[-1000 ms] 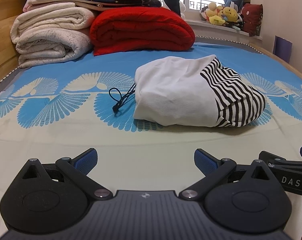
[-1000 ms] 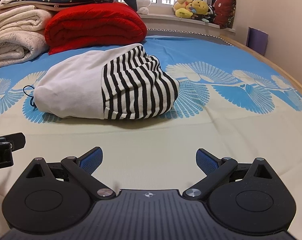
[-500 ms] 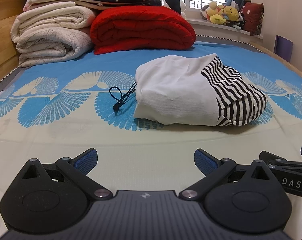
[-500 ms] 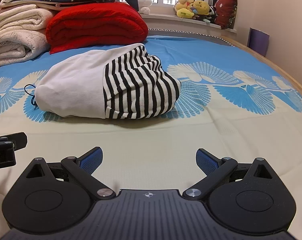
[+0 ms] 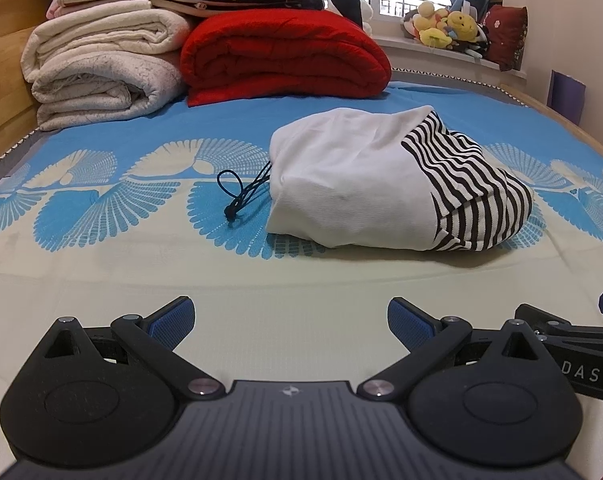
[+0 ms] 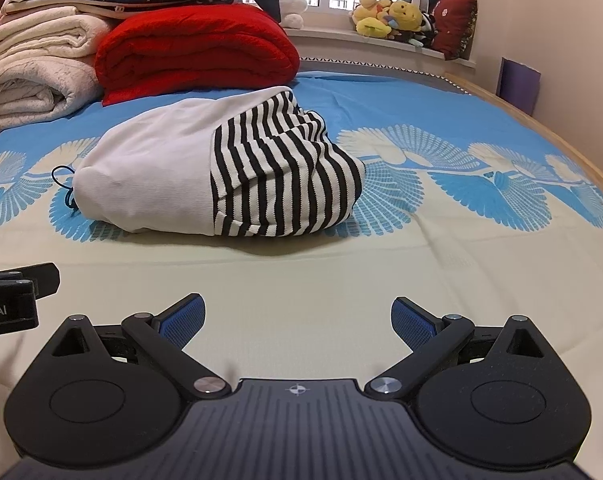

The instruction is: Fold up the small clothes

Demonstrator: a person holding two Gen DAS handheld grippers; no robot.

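Observation:
A small white garment with a black-and-white striped part lies bunched on the bed, a dark drawstring trailing from its left end. My left gripper is open and empty, low over the sheet, short of the garment. My right gripper is also open and empty, in front of the striped end. Each gripper's body shows at the edge of the other's view.
Folded white blankets and a red quilt are stacked at the bed's far end. Plush toys sit on the windowsill. A wooden bed rail runs along the right. The patterned bedsheet stretches around the garment.
Both grippers have edged slightly forward toward the garment; the garment looks a little nearer. Both stay open.

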